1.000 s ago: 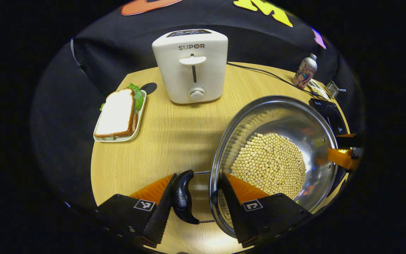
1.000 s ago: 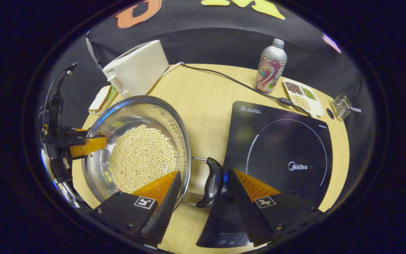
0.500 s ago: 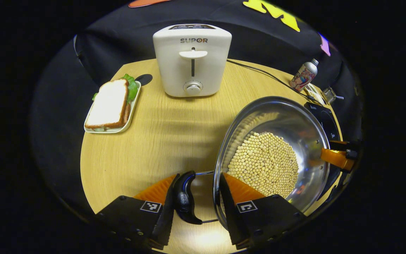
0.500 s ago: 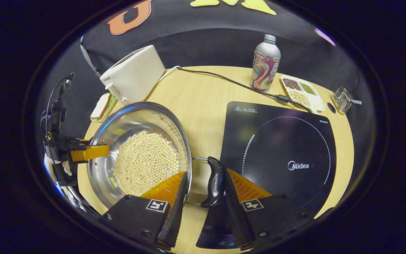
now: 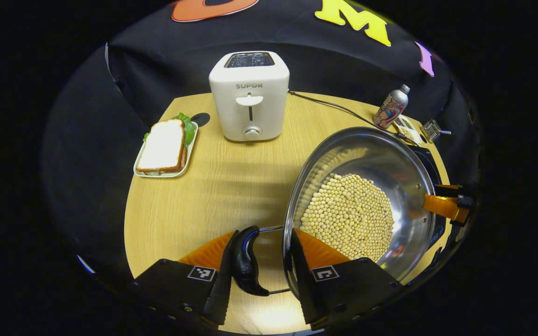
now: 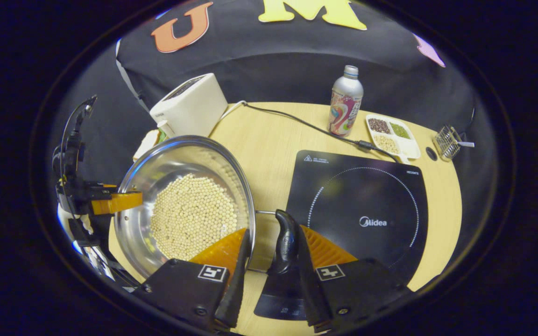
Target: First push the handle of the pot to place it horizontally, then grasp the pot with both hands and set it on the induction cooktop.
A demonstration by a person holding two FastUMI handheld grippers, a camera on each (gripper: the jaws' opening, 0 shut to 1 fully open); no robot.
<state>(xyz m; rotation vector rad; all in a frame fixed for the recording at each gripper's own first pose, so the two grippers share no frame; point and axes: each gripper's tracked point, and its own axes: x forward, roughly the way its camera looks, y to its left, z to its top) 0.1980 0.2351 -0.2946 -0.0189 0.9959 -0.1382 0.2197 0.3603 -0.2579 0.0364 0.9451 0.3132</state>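
Two pairs of tongs bracket one steel pot, so it can go across level rather than tip its load. Largest is the round, pale wood-grain table (image 5: 213, 186), smooth and matte. On it the induction cooktop (image 6: 367, 196) lies flat, a glossy black slab with a dotted ring, just right of the pot and unoccupied. The pot (image 5: 367, 168) is wide, shallow polished metal, mirror-bright on its walls, its floor covered by small round pale beans (image 5: 348, 217). It sits between toaster and cooktop; whether it is off the table yet I cannot tell.

The left tongs (image 5: 259, 261) stand partly open astride the left handle (image 5: 245, 261), a curved black grip on wire arms lying horizontal; one finger looks to touch it, the other reaches over the rim, so a firm pinch is unclear. The right tongs (image 6: 271, 254) straddle the right handle (image 6: 285, 242) likewise, narrowly open, the outer finger against the grip.

Farther back stand a boxy white toaster (image 5: 249, 95) and a small printed bottle (image 6: 344, 100).
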